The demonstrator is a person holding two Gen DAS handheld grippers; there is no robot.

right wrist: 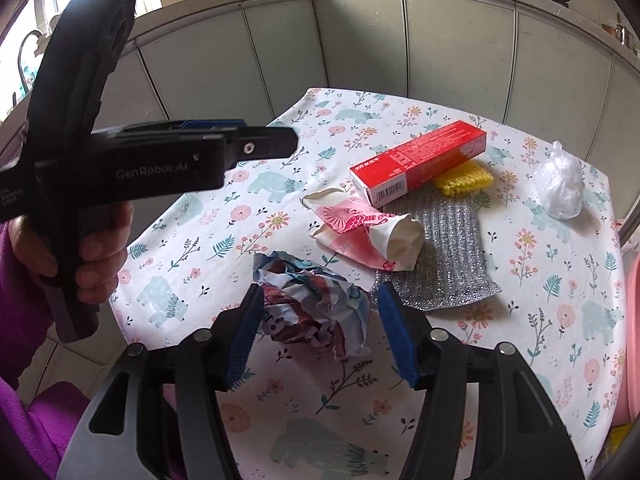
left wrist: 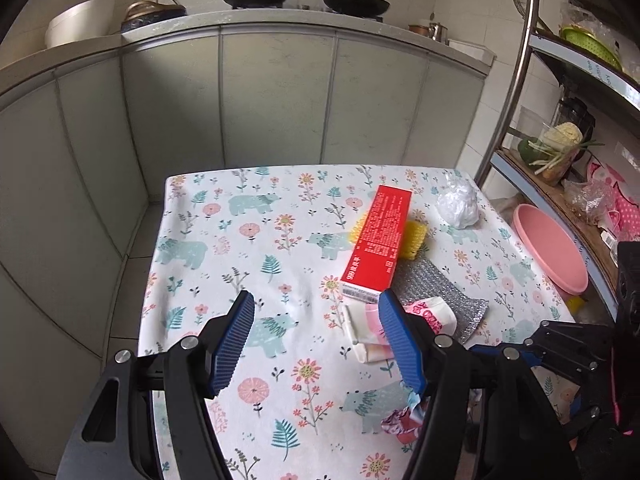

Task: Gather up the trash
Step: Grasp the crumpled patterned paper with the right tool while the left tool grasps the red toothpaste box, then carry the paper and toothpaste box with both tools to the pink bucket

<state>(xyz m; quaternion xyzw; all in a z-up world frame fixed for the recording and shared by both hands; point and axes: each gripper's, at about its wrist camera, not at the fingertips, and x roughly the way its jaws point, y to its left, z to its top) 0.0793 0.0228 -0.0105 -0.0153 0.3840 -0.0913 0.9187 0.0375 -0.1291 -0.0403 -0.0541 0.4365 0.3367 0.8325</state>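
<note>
On the floral tablecloth [left wrist: 248,248] lie a red carton [left wrist: 378,238] [right wrist: 420,162], a crushed pink-and-white paper cup [left wrist: 374,332] [right wrist: 368,232], a crumpled printed paper ball [right wrist: 312,304] [left wrist: 402,420] and a white plastic wad [left wrist: 458,202] [right wrist: 560,188]. My right gripper [right wrist: 320,328] is open, its fingers on either side of the paper ball. My left gripper [left wrist: 316,340] is open and empty above the cloth, its right finger over the cup. It also shows in the right wrist view [right wrist: 272,140], side on.
A silver scouring cloth [left wrist: 440,292] [right wrist: 448,256] and a yellow sponge [left wrist: 414,238] [right wrist: 464,178] lie under and beside the carton. A pink basin [left wrist: 550,248] leans at the table's right, by a metal shelf rack [left wrist: 568,152]. Grey cabinets [left wrist: 276,100] stand behind.
</note>
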